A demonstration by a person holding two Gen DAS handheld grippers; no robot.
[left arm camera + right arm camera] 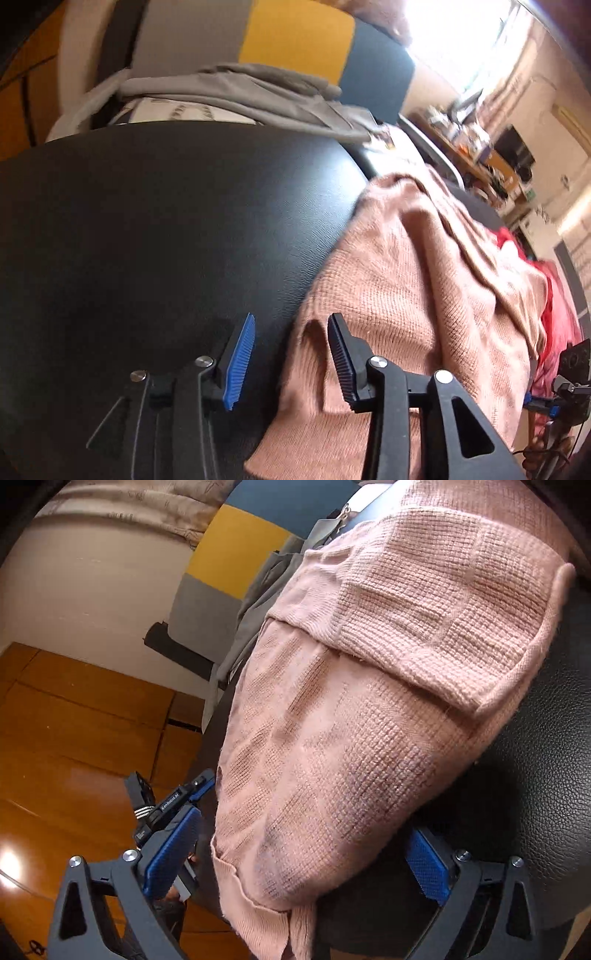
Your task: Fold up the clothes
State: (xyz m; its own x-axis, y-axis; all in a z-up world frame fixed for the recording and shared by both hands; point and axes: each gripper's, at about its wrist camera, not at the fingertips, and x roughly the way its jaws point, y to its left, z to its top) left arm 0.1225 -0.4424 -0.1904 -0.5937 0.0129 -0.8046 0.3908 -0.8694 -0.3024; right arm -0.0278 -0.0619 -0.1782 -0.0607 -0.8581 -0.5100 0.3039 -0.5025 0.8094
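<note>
Our left hand-held gripper [291,360] gapes wide astride the hem of the pink knitted sweater [406,295]; our right hand-held gripper [295,864] also spreads wide around its bunched corner, gripping nothing. We judge we're about to pinch the edges. Part-folded, the sweater lies on the black leather-textured worktop [166,229].

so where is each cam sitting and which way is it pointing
Left wrist: on the left gripper, looking along its open fingers across the black leather surface at the pink knit sweater; grey garment beyond, red cloth at right.
Right wrist: on the right gripper, looking along its open fingers that straddle the pink knit sweater; wooden floor at left.
Shared: the sweater, leather surface, grey garment; each view also glimpses the other gripper.
</note>
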